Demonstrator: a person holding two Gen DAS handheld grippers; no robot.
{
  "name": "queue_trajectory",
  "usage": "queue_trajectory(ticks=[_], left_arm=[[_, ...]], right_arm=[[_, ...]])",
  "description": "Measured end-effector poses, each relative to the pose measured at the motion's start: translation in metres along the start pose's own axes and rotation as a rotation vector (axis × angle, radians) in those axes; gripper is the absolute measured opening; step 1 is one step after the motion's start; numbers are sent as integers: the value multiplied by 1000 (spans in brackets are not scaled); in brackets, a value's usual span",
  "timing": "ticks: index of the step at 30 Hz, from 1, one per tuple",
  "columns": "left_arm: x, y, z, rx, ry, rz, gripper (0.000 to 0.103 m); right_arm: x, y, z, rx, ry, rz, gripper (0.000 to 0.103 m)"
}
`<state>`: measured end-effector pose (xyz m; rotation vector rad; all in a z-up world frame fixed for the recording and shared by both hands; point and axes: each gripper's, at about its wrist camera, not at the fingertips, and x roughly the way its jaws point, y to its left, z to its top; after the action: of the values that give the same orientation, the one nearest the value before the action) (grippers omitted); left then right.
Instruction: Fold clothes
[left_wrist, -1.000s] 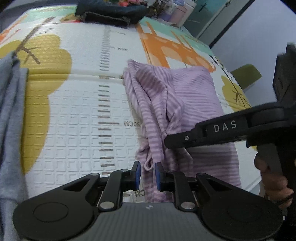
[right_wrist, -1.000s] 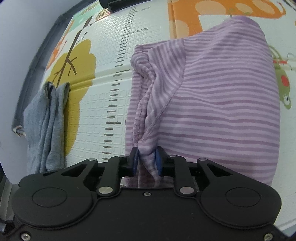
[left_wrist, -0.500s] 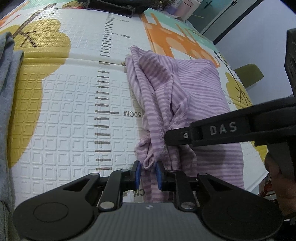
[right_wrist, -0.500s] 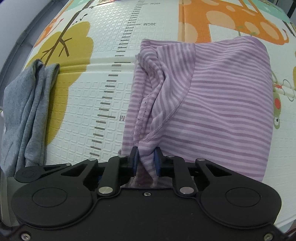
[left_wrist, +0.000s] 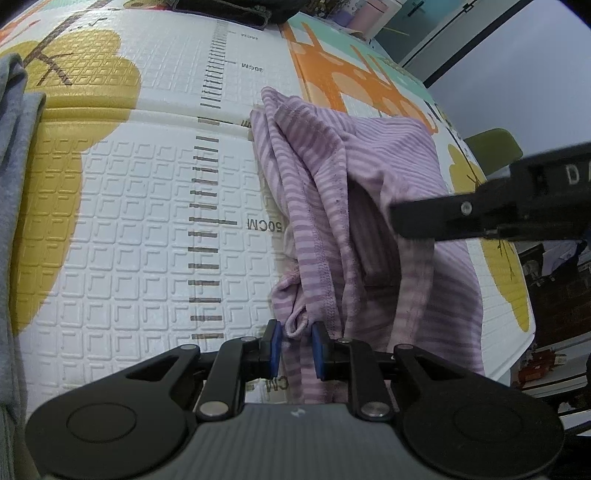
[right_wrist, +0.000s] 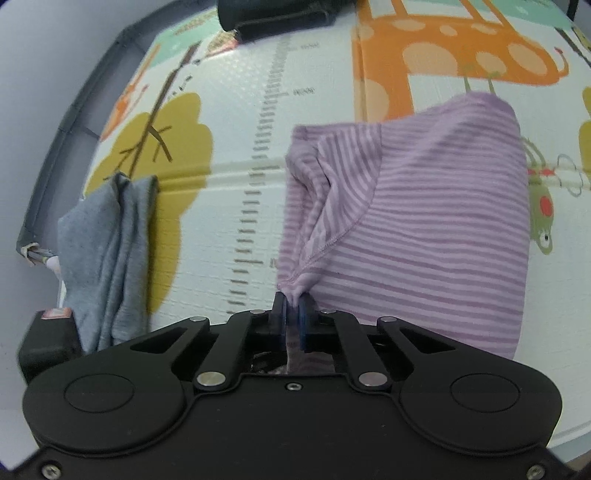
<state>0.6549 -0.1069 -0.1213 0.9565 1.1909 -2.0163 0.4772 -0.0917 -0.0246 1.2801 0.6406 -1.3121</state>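
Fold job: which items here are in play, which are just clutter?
In play: striped purple garment; right gripper, jaws closing on its edge; left gripper, a fold between its pads.

Clutter: grey garment; dark clothes; green chair. All lie on the play mat.

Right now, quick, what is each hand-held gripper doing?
Left hand-held gripper: a fold of the purple striped shirt sits between its pads; a grip cannot be told.
Right hand-held gripper: closing, pinching the shirt's edge.

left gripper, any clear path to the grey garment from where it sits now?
Probably yes, but not while busy. The left gripper has a fold of the purple striped shirt between its fingers. The grey garment lies apart, with only bare play mat between.
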Motion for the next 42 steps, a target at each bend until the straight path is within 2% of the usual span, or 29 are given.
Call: queue_trajectory(ticks=[11,15,18,23,25,27,28,29,34,37,42], left_arm=[[1,5,0,-29,1,-32,20],[2,5,1,-32,2,-36,20],[3,6,1,-37,2,-39,20],[4,8,3,-45,6,-45,20],[4,9,3,-48,7,-47,20],[3,9,3,-47,7,-47,20],[4,9,2,-47,7,-45,20],[4,8,2,-48,6,-44,20],[4,7,2,-42,6,-36,20],[4,8,2,-40,7,-36,20],[3,8,1,-44,3,-39,20]], right_arm=[[20,20,7,-24,36,14,6],[36,26,6,-69,65,-55,6],[51,20,3,-56,95,-81,6],[49,23,4,-95,116,-88,13],[40,27,7,-105,98,-89,13],[33,30,10,-113,82,-80,20],[30,32,11,-120,75,-80,27],[27,34,12,-127,69,-91,30],[35,40,15,-148,91,-183,30],[44,44,15,-152,115,-203,30],[61,58,12,-219,146,-288,30]])
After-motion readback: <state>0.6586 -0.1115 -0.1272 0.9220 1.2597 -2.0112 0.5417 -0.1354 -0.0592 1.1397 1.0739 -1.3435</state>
